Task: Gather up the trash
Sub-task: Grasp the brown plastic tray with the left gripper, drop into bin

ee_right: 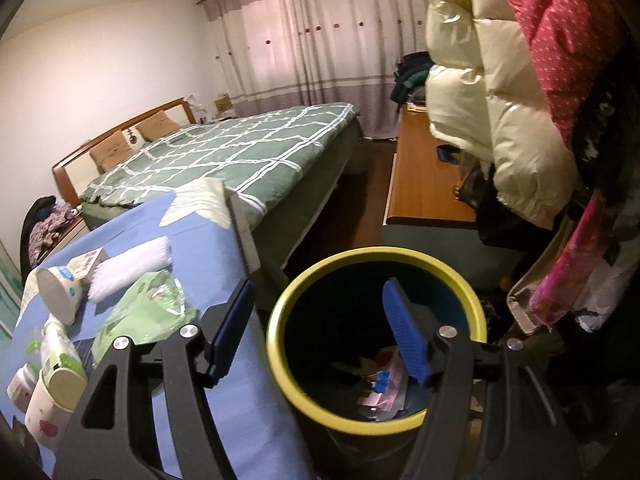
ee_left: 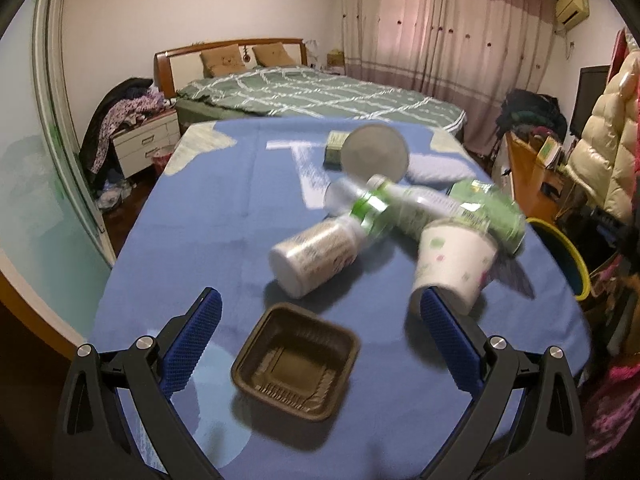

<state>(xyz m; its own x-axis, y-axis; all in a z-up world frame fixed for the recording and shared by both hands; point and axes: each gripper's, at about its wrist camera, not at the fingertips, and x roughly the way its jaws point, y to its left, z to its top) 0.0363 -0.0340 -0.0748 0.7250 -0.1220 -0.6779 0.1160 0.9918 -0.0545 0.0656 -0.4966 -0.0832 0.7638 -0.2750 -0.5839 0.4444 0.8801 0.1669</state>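
Observation:
My left gripper (ee_left: 320, 312) is open above the blue-covered table (ee_left: 192, 224), its jaws either side of a brown plastic tray (ee_left: 296, 360). Beyond it lie a white pill bottle (ee_left: 312, 256), a clear bottle with a green label (ee_left: 384, 204), a white paper cup (ee_left: 456, 264), a green wrapper (ee_left: 492, 208) and another cup seen bottom-on (ee_left: 374, 152). My right gripper (ee_right: 320, 300) is open and empty over the yellow-rimmed bin (ee_right: 280, 360), which holds paper scraps (ee_right: 380, 392). The bin's edge shows in the left wrist view (ee_left: 568, 256).
A bed (ee_left: 312, 92) stands behind the table. A wooden desk (ee_right: 428, 184) and hanging coats (ee_right: 500, 100) crowd the right side by the bin. A small box (ee_left: 334, 148) and white foam (ee_right: 132, 268) lie at the table's far end.

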